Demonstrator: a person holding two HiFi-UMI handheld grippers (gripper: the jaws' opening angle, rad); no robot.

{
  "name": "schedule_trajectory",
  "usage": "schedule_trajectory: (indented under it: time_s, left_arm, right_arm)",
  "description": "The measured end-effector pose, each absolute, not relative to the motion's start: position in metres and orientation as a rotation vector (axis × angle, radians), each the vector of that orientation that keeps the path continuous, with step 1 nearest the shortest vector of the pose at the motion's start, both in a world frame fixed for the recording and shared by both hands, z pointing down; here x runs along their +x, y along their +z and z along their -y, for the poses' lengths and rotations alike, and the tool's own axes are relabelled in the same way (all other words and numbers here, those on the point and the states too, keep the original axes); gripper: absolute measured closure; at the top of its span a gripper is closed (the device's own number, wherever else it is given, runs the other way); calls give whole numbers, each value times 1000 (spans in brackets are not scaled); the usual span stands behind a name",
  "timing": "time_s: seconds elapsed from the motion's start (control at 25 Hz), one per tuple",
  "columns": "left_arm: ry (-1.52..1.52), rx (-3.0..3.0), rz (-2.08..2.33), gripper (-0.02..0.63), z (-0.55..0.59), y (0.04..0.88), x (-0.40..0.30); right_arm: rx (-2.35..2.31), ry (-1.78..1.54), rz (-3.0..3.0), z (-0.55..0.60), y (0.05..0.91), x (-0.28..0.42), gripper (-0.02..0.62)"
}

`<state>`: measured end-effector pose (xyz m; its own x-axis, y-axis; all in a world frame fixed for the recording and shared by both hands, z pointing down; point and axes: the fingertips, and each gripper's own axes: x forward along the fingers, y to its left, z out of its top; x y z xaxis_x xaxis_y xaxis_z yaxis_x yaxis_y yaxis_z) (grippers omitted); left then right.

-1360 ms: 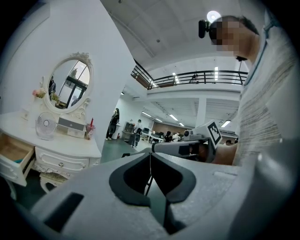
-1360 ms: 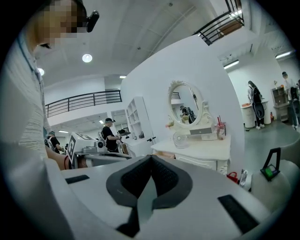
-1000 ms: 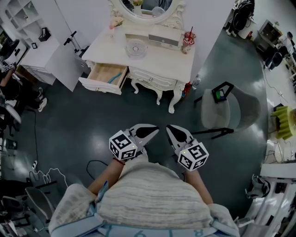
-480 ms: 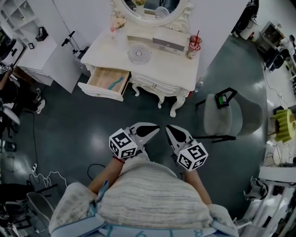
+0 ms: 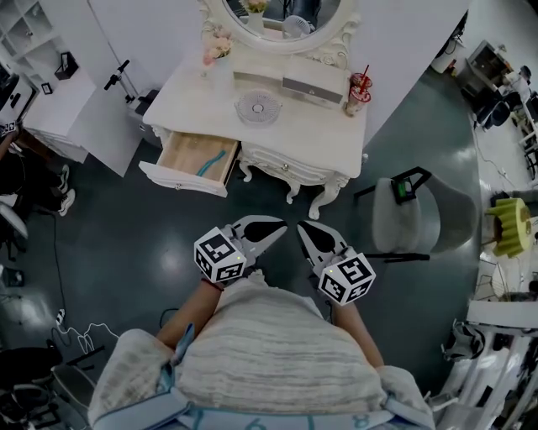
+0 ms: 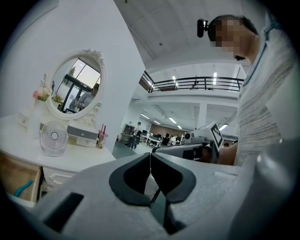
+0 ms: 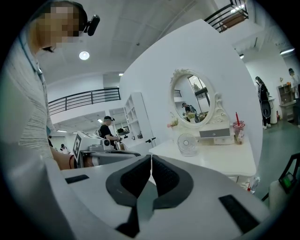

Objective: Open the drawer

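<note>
Claws: 2, the left claw (image 5: 283,225) and the right claw (image 5: 300,226). Marker cubes: 2, one per claw, the left cube (image 5: 220,256) and the right cube (image 5: 346,279).

White worktop (image 5: 311,117): 1. Oval mirror (image 5: 282,17) at its back: 1.

On the worktop:
- round fan (image 5: 258,107): 1
- low box (image 5: 315,84): 1
- cup (image 5: 360,91) with a red straw: 1
- small flower vase (image 5: 214,49): 1

Drawer (image 5: 192,161) standing pulled out: 1, with 1 teal item (image 5: 210,161) inside; what it is cannot be told.

Grey chair (image 5: 402,220) on the floor: 1. Yellow-green object (image 5: 511,225) at the right edge: 1.
</note>
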<state>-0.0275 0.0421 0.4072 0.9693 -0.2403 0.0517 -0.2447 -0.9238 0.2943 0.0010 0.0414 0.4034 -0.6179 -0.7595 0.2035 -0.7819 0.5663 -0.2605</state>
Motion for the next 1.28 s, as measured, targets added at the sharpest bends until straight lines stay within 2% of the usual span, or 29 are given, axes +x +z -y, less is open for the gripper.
schedule_trajectory:
  time_s: [0.4, 1.28]
  left_arm:
    - [16, 2812, 309, 591, -17, 416, -44]
    - [41, 2767, 441, 592, 71, 438, 10]
  right_arm:
    - [1378, 521, 2672, -18, 414, -12, 586]
    - [1188, 633, 2673, 85, 441, 36, 586]
